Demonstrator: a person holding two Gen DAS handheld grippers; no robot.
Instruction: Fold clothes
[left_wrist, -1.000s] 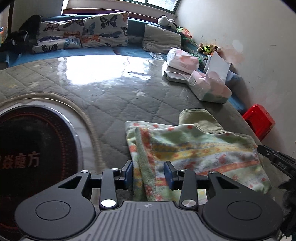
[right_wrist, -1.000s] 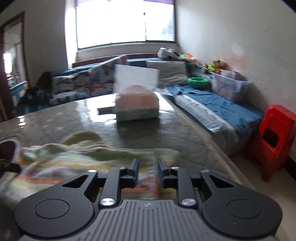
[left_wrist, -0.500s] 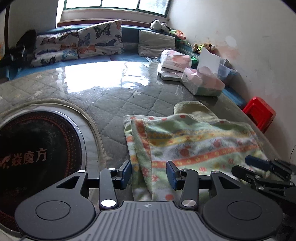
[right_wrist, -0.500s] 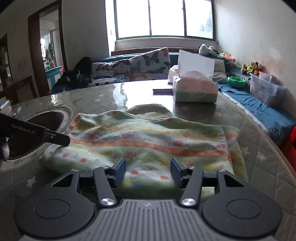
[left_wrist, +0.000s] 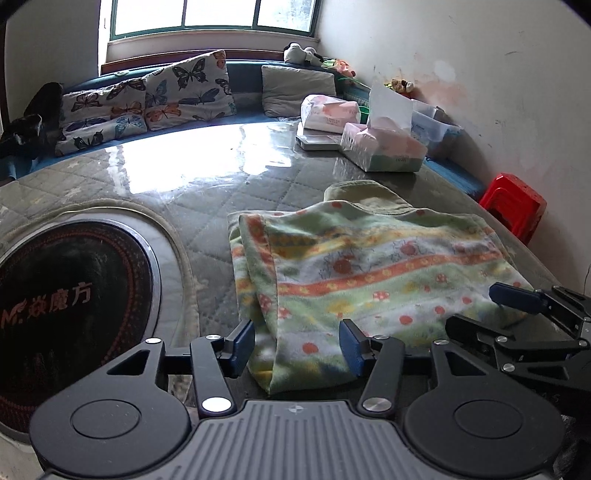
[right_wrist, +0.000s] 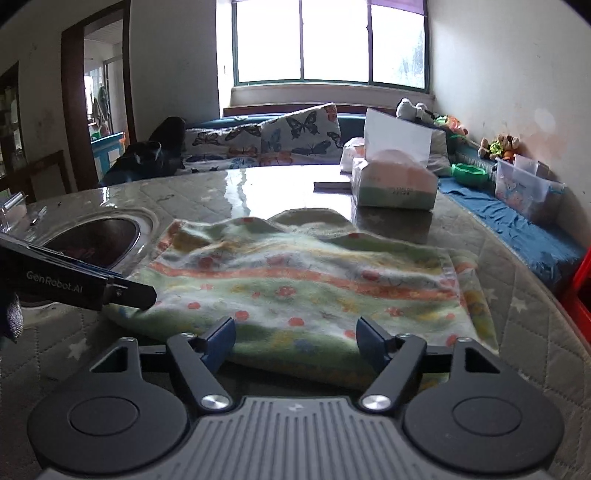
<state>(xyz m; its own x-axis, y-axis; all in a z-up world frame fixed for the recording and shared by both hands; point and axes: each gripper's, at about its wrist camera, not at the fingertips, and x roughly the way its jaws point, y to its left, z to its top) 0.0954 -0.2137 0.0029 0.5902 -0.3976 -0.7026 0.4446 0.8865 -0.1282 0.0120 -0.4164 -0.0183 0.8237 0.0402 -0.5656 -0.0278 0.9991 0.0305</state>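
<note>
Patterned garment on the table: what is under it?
A plain olive-green piece pokes out from under the patterned garment's far edge; how far it extends underneath is hidden. Around it lies the quilted table cover.

Table (left_wrist: 207, 206): grey quilted cover under a glossy clear sheet.
Folded garment (left_wrist: 369, 269): lies flat near the front edge.
Round cooktop (left_wrist: 70, 295): left of the garment.
Tissue box (left_wrist: 384, 151): behind the garment, further back.

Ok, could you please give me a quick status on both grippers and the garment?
Left gripper open, right gripper open, both at the near edge. Patterned garment lying folded flat on the quilted table. Tissue box beyond it, clear.
</note>
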